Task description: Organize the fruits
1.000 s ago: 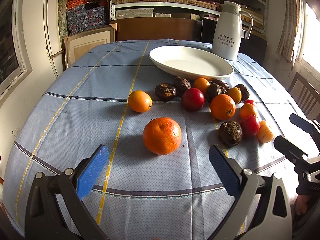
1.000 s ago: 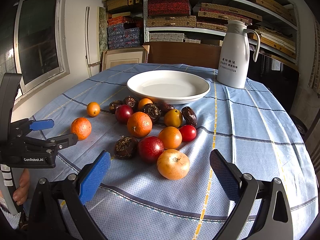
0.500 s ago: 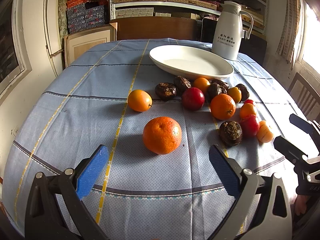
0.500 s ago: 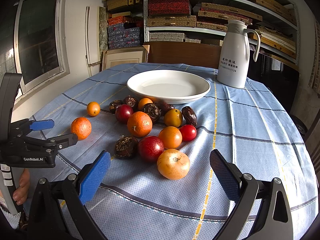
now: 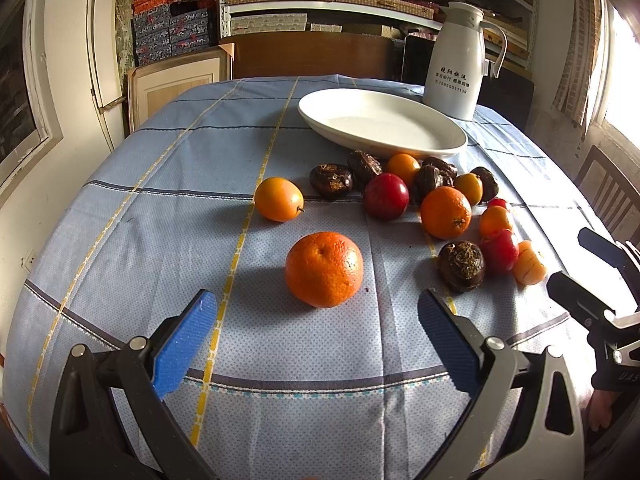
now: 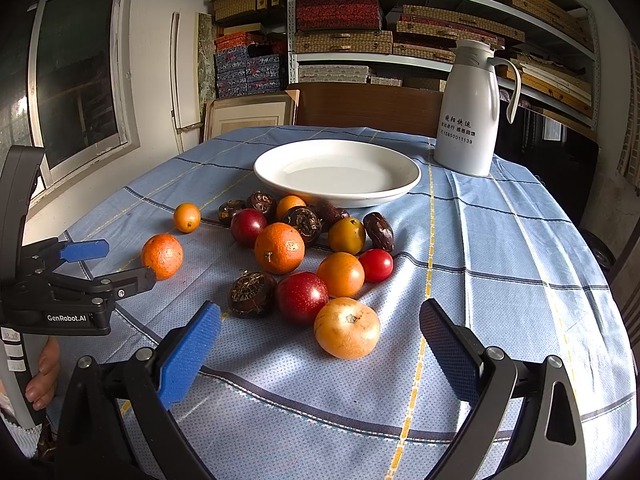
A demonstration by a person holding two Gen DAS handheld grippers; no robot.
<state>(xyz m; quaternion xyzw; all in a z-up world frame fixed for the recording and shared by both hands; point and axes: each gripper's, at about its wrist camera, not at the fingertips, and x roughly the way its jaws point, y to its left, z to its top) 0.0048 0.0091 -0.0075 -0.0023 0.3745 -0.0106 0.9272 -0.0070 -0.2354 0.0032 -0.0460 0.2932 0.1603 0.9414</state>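
Orange, red and dark brown fruits lie loose on the blue checked tablecloth point(image 6: 500, 248), all on the near side of the white plate point(image 6: 400, 184), which holds nothing. The darkest, wrinkled pieces crowd just beside the plate's near rim; what kind of fruit they are is hard to tell at this size. Nearer than those sit a red plum point(image 5: 386, 196) and an orange point(image 5: 445, 212). A pale orange tomato-like fruit point(image 6: 346, 328) lies farthest from the plate on that side, touching a second red plum point(image 6: 301, 297). A large mandarin point(image 5: 324, 274) rests alone, well apart from the plate, and a small kumquat-like fruit point(image 5: 279, 199) sits between it and the plate, off to the left.

The left gripper point(image 5: 318, 322) hovers just short of the mandarin, jaws spread wide and empty. The right gripper point(image 6: 320, 340) is likewise wide open, gripping nothing, with the pale fruit just ahead of it. A white jug point(image 6: 468, 108) stands beyond the plate.
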